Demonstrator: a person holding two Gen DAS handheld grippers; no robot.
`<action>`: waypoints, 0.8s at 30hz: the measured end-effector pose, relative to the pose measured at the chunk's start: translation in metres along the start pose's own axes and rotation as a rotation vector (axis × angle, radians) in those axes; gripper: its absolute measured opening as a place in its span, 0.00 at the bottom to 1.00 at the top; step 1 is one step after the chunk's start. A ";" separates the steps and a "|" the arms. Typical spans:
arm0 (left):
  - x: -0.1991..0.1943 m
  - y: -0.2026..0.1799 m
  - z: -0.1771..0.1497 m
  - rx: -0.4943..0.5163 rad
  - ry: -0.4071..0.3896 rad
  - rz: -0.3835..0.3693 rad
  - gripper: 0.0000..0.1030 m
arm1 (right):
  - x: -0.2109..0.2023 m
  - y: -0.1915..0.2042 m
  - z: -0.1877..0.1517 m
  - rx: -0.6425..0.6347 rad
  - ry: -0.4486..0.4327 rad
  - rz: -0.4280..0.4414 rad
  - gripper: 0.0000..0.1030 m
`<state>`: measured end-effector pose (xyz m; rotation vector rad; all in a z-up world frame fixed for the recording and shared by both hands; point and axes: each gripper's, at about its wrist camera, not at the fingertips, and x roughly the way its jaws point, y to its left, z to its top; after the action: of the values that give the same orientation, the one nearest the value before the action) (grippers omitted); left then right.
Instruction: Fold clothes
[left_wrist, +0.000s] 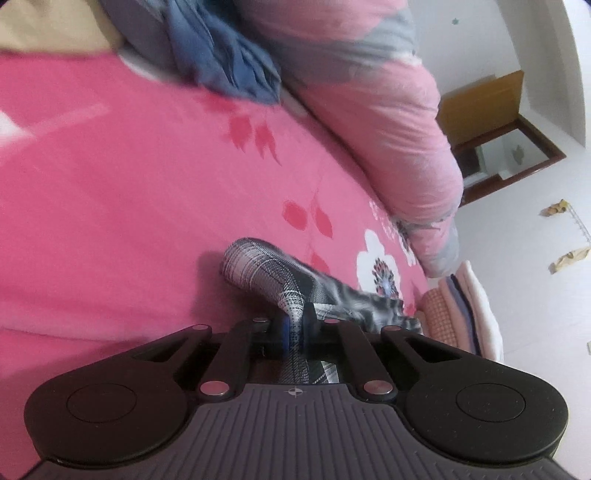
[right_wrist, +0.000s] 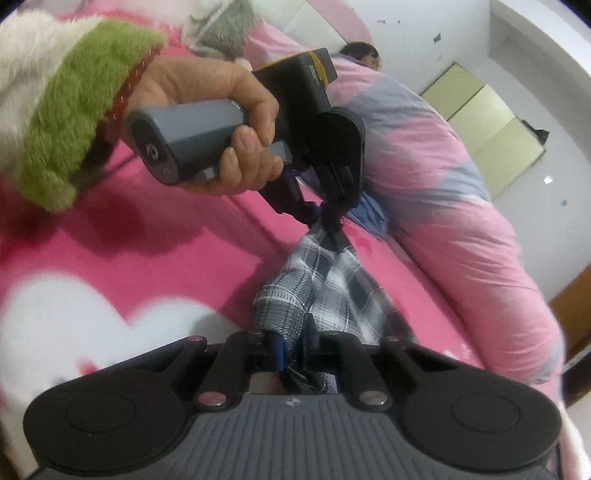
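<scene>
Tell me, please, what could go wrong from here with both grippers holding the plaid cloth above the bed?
1. The plaid cloth is bunched between the left gripper and right gripper, so a fold may trap wrinkles.
2. Each gripper pinches only a narrow bit of cloth; a pull apart could slip one free.
3. The blue garment and quilt lie nearby; the cloth could land on them.

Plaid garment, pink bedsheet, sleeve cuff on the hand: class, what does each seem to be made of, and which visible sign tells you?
Plaid garment: thin woven cloth, matte; the check runs through the weave and it drapes in soft folds between both grippers.
Pink bedsheet: smooth printed fabric, probably cotton; flat, with flower print.
Sleeve cuff: fluffy fleece or plush, green; its pile stands up visibly.
</scene>
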<state>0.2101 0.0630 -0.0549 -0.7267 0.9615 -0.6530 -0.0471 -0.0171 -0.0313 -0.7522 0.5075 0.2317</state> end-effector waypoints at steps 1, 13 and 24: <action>-0.012 0.005 0.004 0.002 -0.013 0.006 0.04 | -0.003 0.004 0.009 0.017 -0.015 0.028 0.09; -0.089 0.100 0.033 -0.104 -0.100 0.161 0.21 | 0.019 0.015 0.038 0.355 -0.125 0.320 0.19; -0.134 0.032 -0.016 0.219 -0.245 0.146 0.56 | -0.033 -0.100 -0.068 0.720 -0.199 0.099 0.67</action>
<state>0.1447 0.1804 -0.0211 -0.5224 0.6979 -0.5178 -0.0620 -0.1366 0.0029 -0.0014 0.3985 0.1939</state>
